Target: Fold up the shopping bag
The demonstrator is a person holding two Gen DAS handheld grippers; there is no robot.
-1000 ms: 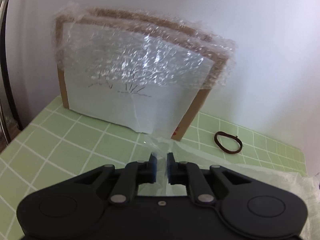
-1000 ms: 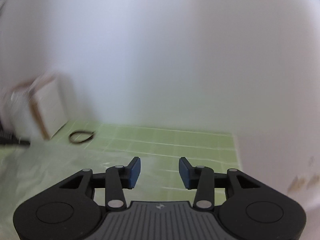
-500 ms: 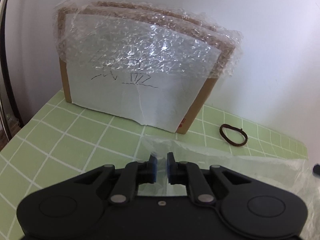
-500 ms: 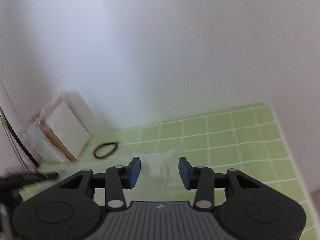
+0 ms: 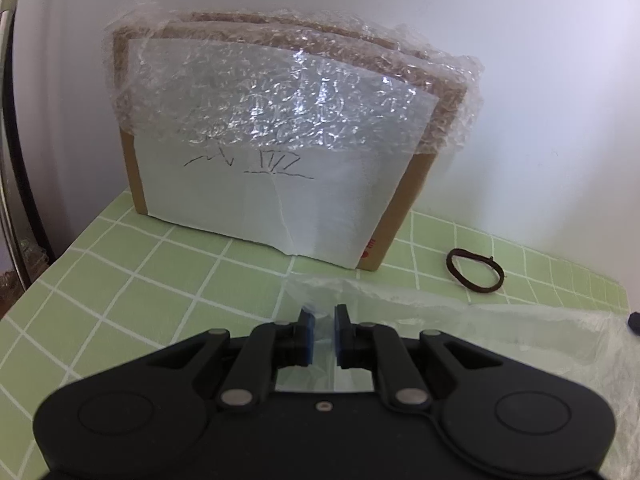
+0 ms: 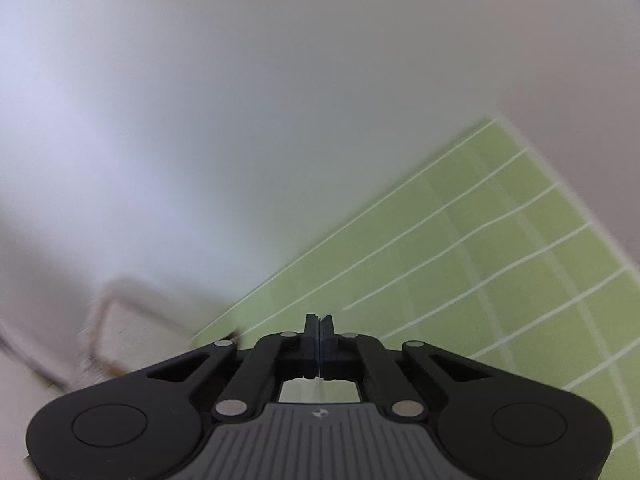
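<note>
The shopping bag (image 5: 480, 328) is thin clear plastic, lying crumpled and stretched across the green grid mat (image 5: 140, 280) from the middle to the right edge of the left wrist view. My left gripper (image 5: 323, 330) pinches the bag's left end between its blue pads. A dark tip of my right gripper (image 5: 634, 322) shows at the bag's far right end. In the right wrist view, which is tilted and blurred, my right gripper (image 6: 319, 326) has its fingers pressed together, with only a thin pale sliver of film between them. The rest of the bag is hidden there.
A cardboard box (image 5: 280, 160) wrapped in bubble wrap stands against the white wall just behind the bag. A brown hair band (image 5: 474, 274) lies on the mat to the box's right. The mat's right edge (image 6: 568, 192) meets a pale surface.
My right gripper went from open above the bag to shut, and its view has rolled and swung towards the wall. The left gripper has stayed pinched on the bag and drifted slightly forward.
</note>
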